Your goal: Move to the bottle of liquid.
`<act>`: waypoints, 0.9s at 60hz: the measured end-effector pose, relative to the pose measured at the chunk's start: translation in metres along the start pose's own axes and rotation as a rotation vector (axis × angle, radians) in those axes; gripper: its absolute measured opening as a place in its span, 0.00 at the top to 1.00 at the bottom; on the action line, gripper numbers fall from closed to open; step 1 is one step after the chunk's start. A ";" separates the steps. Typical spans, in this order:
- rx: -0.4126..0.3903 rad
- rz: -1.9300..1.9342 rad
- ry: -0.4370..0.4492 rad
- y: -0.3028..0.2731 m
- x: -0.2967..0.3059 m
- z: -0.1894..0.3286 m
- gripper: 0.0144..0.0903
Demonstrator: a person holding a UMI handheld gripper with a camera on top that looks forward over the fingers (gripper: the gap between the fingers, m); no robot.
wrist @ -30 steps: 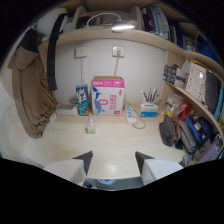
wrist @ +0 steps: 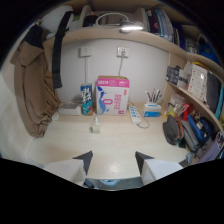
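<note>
A small clear bottle of liquid [wrist: 95,125] stands upright on the pale desk [wrist: 120,145], in front of a blue carton [wrist: 86,98] and a pink-and-white box [wrist: 112,95] at the wall. My gripper [wrist: 114,159] is open, its two fingertips spread wide with nothing between them. The bottle is well beyond the fingers and a little to the left of the left fingertip [wrist: 86,160].
A white power strip [wrist: 135,114] and a pen holder [wrist: 152,108] lie right of the box. Bags and clutter [wrist: 177,131] crowd the desk's right side under shelves [wrist: 197,80]. Clothes [wrist: 30,95] hang at the left. A shelf [wrist: 125,32] runs overhead.
The desk scene has shifted slightly to the right in the view; the fingers keep the same spread.
</note>
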 end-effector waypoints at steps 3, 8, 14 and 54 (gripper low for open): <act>-0.001 0.003 -0.015 0.004 -0.010 0.003 0.05; -0.008 -0.002 -0.035 0.012 -0.025 0.010 0.04; -0.002 -0.011 -0.048 0.020 -0.040 0.023 0.04; 0.104 -0.055 -0.105 -0.007 -0.087 0.226 0.04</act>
